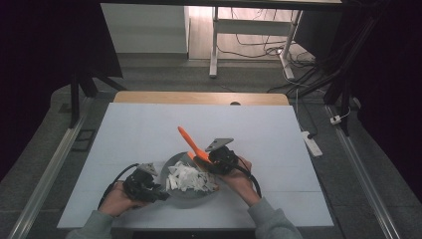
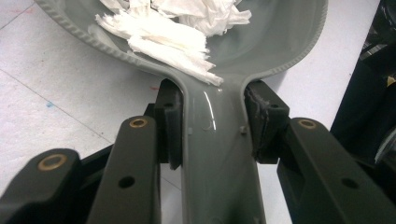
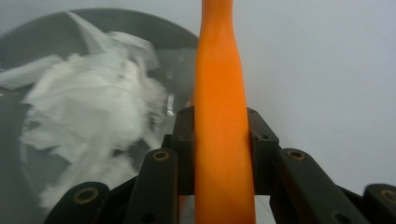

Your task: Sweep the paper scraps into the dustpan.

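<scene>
A grey scoop-shaped pan [image 1: 195,198] lies on the white table near the front, with several torn white paper scraps [image 1: 185,178] piled in it. My left gripper [image 1: 160,191] is shut on the pan's handle [image 2: 217,163]; both pads press its sides, and my left gripper [image 2: 212,123] points toward the paper scraps [image 2: 163,32] in the pan [image 2: 289,51]. My right gripper [image 1: 208,160] is shut on an orange tool handle [image 1: 190,141] that slants up and away to the left above the pan's right rim. The right gripper [image 3: 219,135] clamps the orange handle [image 3: 219,70], with paper scraps [image 3: 88,112] to its left.
The white table [image 1: 149,129] has a wooden strip [image 1: 199,97] along its far edge. A white power strip [image 1: 312,143] lies on the floor to the right, with cables and desk legs [image 1: 214,45] behind the table.
</scene>
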Motion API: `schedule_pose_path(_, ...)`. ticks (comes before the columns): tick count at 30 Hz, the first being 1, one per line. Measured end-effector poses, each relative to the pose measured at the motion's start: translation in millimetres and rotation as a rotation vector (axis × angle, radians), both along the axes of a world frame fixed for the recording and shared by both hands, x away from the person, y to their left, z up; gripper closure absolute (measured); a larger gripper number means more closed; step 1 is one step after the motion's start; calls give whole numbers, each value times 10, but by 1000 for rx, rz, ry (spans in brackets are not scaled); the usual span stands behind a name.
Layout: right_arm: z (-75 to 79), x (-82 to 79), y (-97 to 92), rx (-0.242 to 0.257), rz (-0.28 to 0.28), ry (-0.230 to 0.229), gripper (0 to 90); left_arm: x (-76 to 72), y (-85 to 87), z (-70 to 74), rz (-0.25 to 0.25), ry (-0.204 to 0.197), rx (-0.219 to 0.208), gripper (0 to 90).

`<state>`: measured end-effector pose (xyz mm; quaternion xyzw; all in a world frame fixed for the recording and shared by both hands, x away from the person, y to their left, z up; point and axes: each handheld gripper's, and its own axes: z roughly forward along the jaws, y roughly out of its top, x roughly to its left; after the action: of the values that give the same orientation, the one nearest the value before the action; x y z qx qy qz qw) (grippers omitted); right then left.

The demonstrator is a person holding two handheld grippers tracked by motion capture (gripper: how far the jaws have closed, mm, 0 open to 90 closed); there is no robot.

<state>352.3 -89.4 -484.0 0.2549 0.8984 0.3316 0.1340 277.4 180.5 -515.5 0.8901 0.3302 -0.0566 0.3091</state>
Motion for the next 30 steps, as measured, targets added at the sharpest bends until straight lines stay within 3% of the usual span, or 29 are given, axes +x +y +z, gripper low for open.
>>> schedule_pose_path(8,49,-182,236,74,70,27,707,1,0,-5,-1,0,1,614)
schedule_pose_path(13,118,-256,317,75,102,-2,707,-2,3,-6,-1,0,-3,614)
schedule_pose_path(23,434,-91,-116,189,3,-36,707,0,8,-12,-1,-1,-2,614)
schedule_pose_path(27,519,-21,-274,213,-38,-53,707,0,9,-17,-1,1,-1,614)
schedule_pose_path(30,542,72,-440,213,-102,-76,707,-1,8,-19,3,0,-2,614)
